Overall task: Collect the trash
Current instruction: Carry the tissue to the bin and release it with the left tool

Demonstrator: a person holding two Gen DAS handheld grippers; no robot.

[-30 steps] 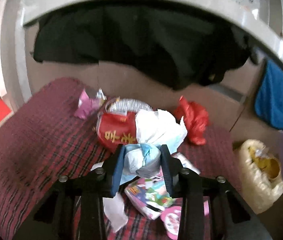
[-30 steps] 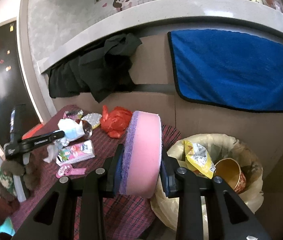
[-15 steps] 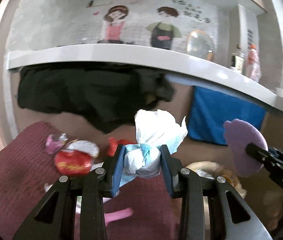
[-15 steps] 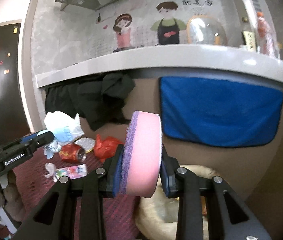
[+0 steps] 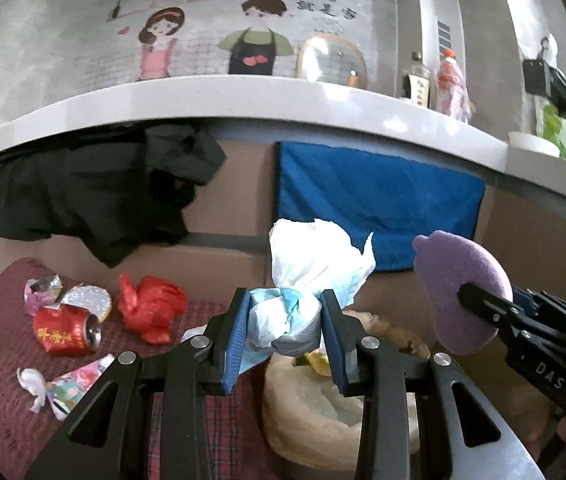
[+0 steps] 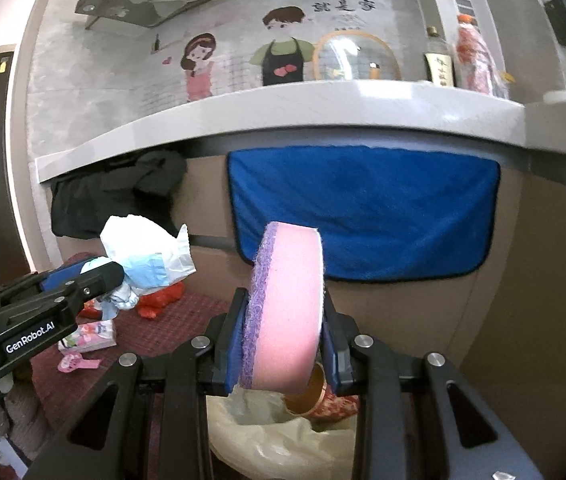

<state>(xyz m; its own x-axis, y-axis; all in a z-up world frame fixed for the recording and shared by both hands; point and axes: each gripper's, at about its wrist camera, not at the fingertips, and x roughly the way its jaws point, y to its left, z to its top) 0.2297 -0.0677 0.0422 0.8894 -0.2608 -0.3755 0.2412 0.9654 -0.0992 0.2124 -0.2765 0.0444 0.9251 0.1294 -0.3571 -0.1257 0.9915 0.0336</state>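
Left jaws pinch a tissue wad (image 5: 289, 316), right jaws a sponge (image 6: 283, 312), over a lined bin (image 6: 267, 436) holding a paper cup (image 6: 310, 396)

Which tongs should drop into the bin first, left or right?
Left. The left tongs grip the crumpled tissue wad, real trash, above the lined trash bin. The right tongs also hover over the bin but clamp a pink sponge, probably not trash.
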